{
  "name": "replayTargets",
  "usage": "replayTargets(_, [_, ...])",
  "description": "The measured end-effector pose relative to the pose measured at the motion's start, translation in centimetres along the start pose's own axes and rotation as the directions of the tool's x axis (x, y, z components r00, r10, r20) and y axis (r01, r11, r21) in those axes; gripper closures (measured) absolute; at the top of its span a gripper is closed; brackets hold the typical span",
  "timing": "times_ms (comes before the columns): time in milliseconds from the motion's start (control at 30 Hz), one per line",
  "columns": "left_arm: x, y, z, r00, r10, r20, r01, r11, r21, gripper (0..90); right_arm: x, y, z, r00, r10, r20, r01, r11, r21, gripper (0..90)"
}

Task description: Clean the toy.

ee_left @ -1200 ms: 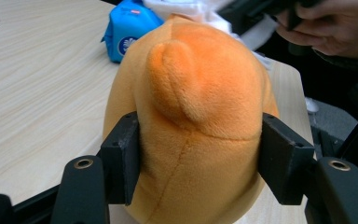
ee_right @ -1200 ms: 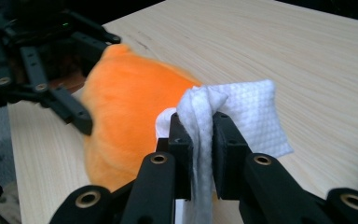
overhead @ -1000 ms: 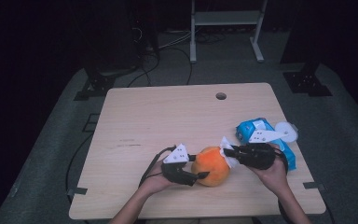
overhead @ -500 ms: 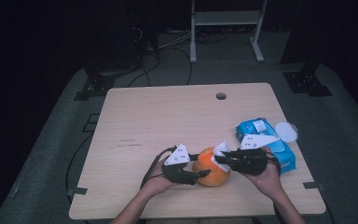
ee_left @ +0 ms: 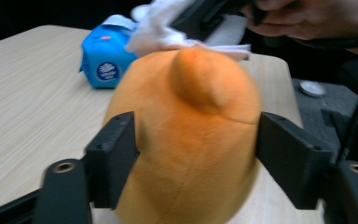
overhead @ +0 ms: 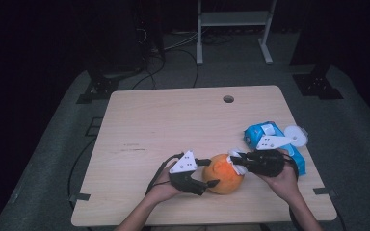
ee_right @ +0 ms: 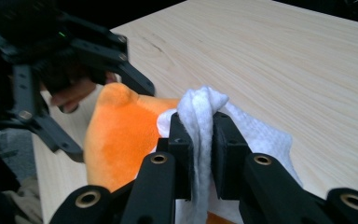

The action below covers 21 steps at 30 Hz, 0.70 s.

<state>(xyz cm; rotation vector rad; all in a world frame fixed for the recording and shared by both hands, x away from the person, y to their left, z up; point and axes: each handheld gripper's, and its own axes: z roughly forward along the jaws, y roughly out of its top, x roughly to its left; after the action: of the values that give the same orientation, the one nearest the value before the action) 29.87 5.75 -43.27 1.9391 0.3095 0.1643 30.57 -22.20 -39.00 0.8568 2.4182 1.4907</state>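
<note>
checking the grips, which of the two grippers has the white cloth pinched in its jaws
The right gripper: its jaws pinch the white cloth. The left gripper straddles the orange plush instead.

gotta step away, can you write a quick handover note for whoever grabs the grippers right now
Left gripper: jaws around the orange plush toy, one at each side; they have just been opening, so the hold looks loose.
Right gripper: shut on a white cloth, which lies against the toy's top.
Things: the toy sits on the table near the front edge; a blue wipes pack lies to the right of it.
Done: cloth picked up and brought to the toy.
Left: probably wipe the toy with the cloth, steadying it with the left gripper.
</note>
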Motion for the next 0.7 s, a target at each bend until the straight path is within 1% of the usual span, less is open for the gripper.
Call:
replayTargets(67, [-0.3,-0.2,0.3,1.0000,0.001,-0.006,-0.001,1.0000,0.008,28.9,0.5,0.2,0.1,0.9998,-0.013,-0.016,0.013,1.000,0.003,78.9])
replayTargets(100, [-0.5,-0.2,0.4,0.9999,0.015,-0.004,-0.015,0.9998,0.013,31.4,0.9,0.3,0.3,0.9993,-0.019,-0.032,0.019,1.000,0.002,78.9])
replayTargets(133, [-0.8,-0.2,0.4,0.9989,0.047,-0.008,-0.046,0.9987,0.023,33.9,1.4,0.5,0.4,0.9977,-0.022,-0.064,0.022,1.000,-0.003,78.9])
replayTargets(167, [-1.0,-0.2,0.4,0.9980,0.062,-0.005,-0.062,0.9974,0.035,37.7,2.0,0.7,0.6,0.9945,-0.032,-0.100,0.031,0.999,-0.008,78.9])
replayTargets(200, [-1.2,-0.2,0.5,0.9971,0.077,0.000,-0.077,0.9962,0.042,39.4,2.4,0.9,0.7,0.9921,-0.042,-0.118,0.042,0.999,-0.006,78.9])
replayTargets(233, [-1.5,-0.2,0.6,0.9956,0.094,0.002,-0.094,0.9942,0.052,40.5,2.9,1.1,1.0,0.9900,-0.060,-0.128,0.060,0.998,-0.003,78.9])
replayTargets(267, [-1.7,-0.2,0.6,0.9937,0.112,0.001,-0.112,0.9918,0.062,41.5,3.2,1.2,1.2,0.9895,-0.073,-0.124,0.074,0.997,0.005,78.9])
replayTargets(300, [-1.7,-0.2,0.6,0.9929,0.119,-0.001,-0.118,0.9907,0.066,41.9,3.4,1.2,1.3,0.9898,-0.082,-0.117,0.084,0.996,0.014,78.9])
replayTargets(333, [-1.7,-0.3,0.5,0.9930,0.118,-0.002,-0.118,0.9910,0.064,42.5,3.3,1.2,1.4,0.9903,-0.084,-0.111,0.087,0.996,0.017,78.9])
replayTargets(367, [-1.6,-0.3,0.5,0.9931,0.118,0.000,-0.117,0.9913,0.060,43.0,3.0,1.1,1.3,0.9918,-0.072,-0.106,0.074,0.997,0.017,78.9])
replayTargets(400, [-1.6,-0.3,0.4,0.9927,0.120,0.003,-0.120,0.9909,0.060,43.1,2.5,1.1,1.1,0.9941,-0.067,-0.086,0.068,0.998,0.014,78.9])
replayTargets(433, [-1.7,-0.4,0.5,0.9925,0.122,0.006,-0.122,0.9909,0.056,43.0,2.0,1.0,0.9,0.9968,-0.053,-0.060,0.054,0.998,0.019,78.9])
replayTargets(500, [-1.7,-0.4,0.6,0.9913,0.131,0.013,-0.132,0.9898,0.054,42.2,0.6,0.5,0.2,0.9995,-0.012,-0.028,0.012,1.000,0.028,78.9])
replayTargets(567, [-1.8,-0.5,0.9,0.9917,0.126,0.024,-0.127,0.9914,0.033,38.5,-0.6,-0.1,-0.3,0.9990,0.033,-0.030,-0.032,0.999,0.033,78.9])
replayTargets(600, [-1.9,-0.6,1.1,0.9910,0.131,0.028,-0.132,0.9909,0.029,37.9,-0.9,-0.3,-0.5,0.9985,0.046,-0.031,-0.045,0.999,0.031,78.9])
replayTargets(633, [-2.0,-0.6,1.2,0.9889,0.145,0.033,-0.146,0.9889,0.030,37.7,-0.9,-0.3,-0.6,0.9982,0.049,-0.035,-0.048,0.998,0.036,78.9])
replayTargets(700, [-2.3,-0.6,1.3,0.9845,0.169,0.047,-0.171,0.9846,0.035,38.2,0.0,-0.1,-0.2,0.9981,0.024,-0.057,-0.021,0.999,0.045,78.9])
